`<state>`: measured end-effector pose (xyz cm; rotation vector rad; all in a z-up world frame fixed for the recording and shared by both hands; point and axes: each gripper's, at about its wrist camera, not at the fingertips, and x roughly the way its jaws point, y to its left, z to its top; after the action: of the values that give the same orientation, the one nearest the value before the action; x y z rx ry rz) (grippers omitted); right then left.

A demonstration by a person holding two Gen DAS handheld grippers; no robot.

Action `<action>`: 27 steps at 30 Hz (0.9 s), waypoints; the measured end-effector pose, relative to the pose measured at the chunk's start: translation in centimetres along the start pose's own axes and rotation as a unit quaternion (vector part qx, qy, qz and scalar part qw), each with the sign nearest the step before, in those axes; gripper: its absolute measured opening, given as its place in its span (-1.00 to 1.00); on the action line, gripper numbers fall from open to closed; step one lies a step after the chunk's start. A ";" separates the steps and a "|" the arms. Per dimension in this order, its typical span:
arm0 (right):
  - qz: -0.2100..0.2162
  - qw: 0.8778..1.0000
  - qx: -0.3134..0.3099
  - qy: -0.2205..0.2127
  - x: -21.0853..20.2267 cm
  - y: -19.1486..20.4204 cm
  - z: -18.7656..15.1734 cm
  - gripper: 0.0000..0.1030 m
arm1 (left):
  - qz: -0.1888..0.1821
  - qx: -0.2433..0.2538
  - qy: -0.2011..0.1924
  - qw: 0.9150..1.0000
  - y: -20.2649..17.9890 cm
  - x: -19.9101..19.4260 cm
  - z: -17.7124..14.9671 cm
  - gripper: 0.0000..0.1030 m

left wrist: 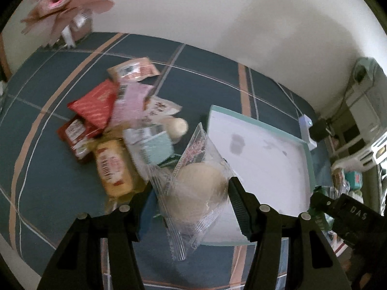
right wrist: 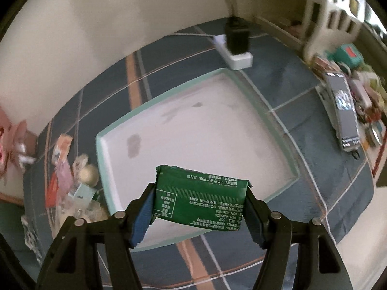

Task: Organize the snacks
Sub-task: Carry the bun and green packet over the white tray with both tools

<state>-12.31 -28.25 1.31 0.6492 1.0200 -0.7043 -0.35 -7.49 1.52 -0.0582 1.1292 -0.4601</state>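
My left gripper (left wrist: 191,205) is shut on a round pale pastry in a clear wrapper (left wrist: 200,188), held above the blue plaid cloth at the left edge of a white tray with a teal rim (left wrist: 266,159). A pile of snacks lies to the left of it: a red packet (left wrist: 94,104), a yellow one (left wrist: 113,166), a pink one (left wrist: 130,101) and a teal box (left wrist: 157,147). My right gripper (right wrist: 200,207) is shut on a green packet with white print (right wrist: 200,198), hanging over the near part of the same tray (right wrist: 217,125), which has nothing in it.
A white power strip with a black plug (right wrist: 238,48) lies behind the tray. A phone (right wrist: 344,113) and mixed small items sit at the table's right edge. A pink paper bouquet (left wrist: 65,7) stands at the back left. A white wall bounds the far side.
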 end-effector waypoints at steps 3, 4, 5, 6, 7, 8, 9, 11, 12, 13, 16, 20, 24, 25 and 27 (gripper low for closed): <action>-0.007 1.000 0.021 -0.003 0.0 -1.7 0.7 0.36 | -0.004 0.018 0.003 1.000 -1.4 0.5 0.3 0.16; -0.011 1.000 0.027 -0.004 0.0 -2.2 0.9 0.36 | -0.006 0.025 0.004 1.000 -2.0 0.7 0.5 0.16; -0.012 0.999 0.031 -0.005 0.0 -2.4 1.1 0.36 | -0.008 0.031 0.005 0.999 -2.5 0.9 0.6 0.16; -0.015 0.999 0.036 -0.006 0.0 -2.8 1.3 0.36 | -0.009 0.037 0.005 0.999 -3.0 1.0 0.7 0.16; -0.017 0.999 0.038 -0.006 0.0 -2.9 1.3 0.36 | -0.008 0.045 0.005 0.999 -3.6 1.2 0.8 0.16; -0.018 0.999 0.040 -0.006 0.0 -3.1 1.4 0.36 | -0.006 0.051 0.005 0.999 -4.1 1.4 0.9 0.16; -0.018 0.999 0.041 -0.006 0.1 -3.2 1.5 0.36 | -0.006 0.057 0.006 0.998 -4.5 1.6 1.0 0.16; -0.019 0.999 0.040 -0.008 0.3 -3.2 1.9 0.36 | -0.008 0.066 0.010 0.998 -5.4 2.3 1.2 0.16; -0.020 0.999 0.038 -0.009 0.5 -3.1 2.0 0.37 | -0.008 0.069 0.011 0.998 -5.7 2.5 1.3 0.16; -0.020 0.999 0.035 -0.010 0.7 -2.9 2.3 0.36 | -0.008 0.073 0.013 0.997 -6.0 2.8 1.4 0.16; -0.020 0.999 0.030 -0.011 1.5 -2.5 2.8 0.37 | -0.009 0.080 0.022 0.997 -6.8 4.0 1.6 0.16; -0.024 1.000 0.015 -0.009 2.8 -1.8 3.3 0.37 | -0.011 0.080 0.027 0.996 -7.3 5.4 2.0 0.16; -0.030 1.000 0.006 -0.004 3.8 -1.5 3.6 0.37 | -0.010 0.079 0.030 0.996 -7.6 6.4 2.4 0.16; -0.035 0.999 0.002 -0.003 4.1 -1.4 3.7 0.37 | -0.011 0.079 0.031 0.996 -7.6 6.7 2.6 0.17; -0.039 0.999 -0.001 -0.002 4.5 -1.3 3.8 0.37 | -0.012 0.078 0.032 0.996 -7.7 7.2 2.9 0.16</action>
<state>-9.73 -32.90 -1.54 0.6092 1.0465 -0.7717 2.19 -17.78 -1.24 0.0795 1.1539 -0.5728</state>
